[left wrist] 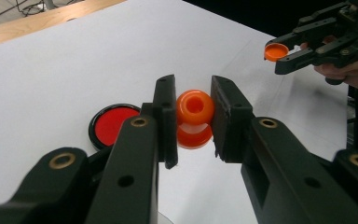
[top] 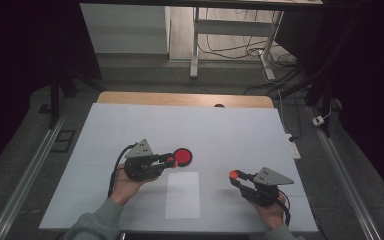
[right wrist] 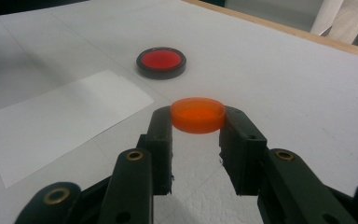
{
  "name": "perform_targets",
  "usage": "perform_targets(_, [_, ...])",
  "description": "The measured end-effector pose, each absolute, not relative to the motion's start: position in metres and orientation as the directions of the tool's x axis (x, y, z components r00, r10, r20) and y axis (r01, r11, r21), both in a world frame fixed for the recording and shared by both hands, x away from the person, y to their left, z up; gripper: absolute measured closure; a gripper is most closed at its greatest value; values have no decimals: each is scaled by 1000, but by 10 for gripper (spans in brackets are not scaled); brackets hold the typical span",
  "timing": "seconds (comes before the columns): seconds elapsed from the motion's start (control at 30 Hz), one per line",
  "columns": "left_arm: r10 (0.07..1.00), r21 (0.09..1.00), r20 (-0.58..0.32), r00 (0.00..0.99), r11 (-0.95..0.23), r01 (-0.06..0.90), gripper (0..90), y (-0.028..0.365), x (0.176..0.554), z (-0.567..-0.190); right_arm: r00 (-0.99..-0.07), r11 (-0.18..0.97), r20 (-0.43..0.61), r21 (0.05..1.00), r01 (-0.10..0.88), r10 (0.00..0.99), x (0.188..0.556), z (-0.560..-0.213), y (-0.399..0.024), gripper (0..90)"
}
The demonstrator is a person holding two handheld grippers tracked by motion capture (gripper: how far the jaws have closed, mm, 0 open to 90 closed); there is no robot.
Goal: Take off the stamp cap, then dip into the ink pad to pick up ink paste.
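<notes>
My left gripper is shut on a small orange container, round-bodied with an open mouth, held just above the white table. Right beside it lies a red disc in a black rim. My right gripper is shut on a flat orange cap and held level a little above the table, at the right. The two grippers point toward each other, well apart.
A white sheet of paper lies on the white table cover between the hands, near the front edge. A wooden table edge runs along the back. Beyond it are a desk frame and cables on the floor.
</notes>
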State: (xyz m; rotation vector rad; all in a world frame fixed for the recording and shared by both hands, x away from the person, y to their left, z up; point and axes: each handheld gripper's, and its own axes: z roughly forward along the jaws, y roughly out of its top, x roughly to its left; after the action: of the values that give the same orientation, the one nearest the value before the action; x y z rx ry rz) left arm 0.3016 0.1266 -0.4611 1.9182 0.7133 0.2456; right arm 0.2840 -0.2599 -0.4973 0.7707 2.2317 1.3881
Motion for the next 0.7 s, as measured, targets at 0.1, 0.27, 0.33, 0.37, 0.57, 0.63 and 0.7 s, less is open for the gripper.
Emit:
perform_targets(0.1, [589,880,-143,795,-292,374,725,127,307,-459,-766,354,-48,904,240,641,283,-497,-260,651])
perform_targets(0.27, [596,879,-125,793,-304,367,725,128,314,-452,-765,357,-48,902,242,642,284,-497,-261,651])
perform_targets(0.33, [597,878,-120,793,-308,365,725,126,318,-449,-764,357,-49,902,243,643,284,-497,-262,651])
perform_targets(0.37, [597,877,-121,793,-311,367,725,125,320,-448,-763,356,-48,902,243,644,284,-497,-262,651])
perform_targets(0.57, [609,874,-113,785,-315,370,725,120,331,-449,-760,353,-51,904,241,648,285,-497,-263,651])
perform_targets(0.63, [611,871,-113,783,-318,374,725,120,334,-450,-759,352,-50,904,241,649,285,-497,-262,651])
perform_targets(0.7, [615,867,-113,780,-322,380,725,119,337,-452,-763,359,-53,902,240,644,285,-497,-262,651])
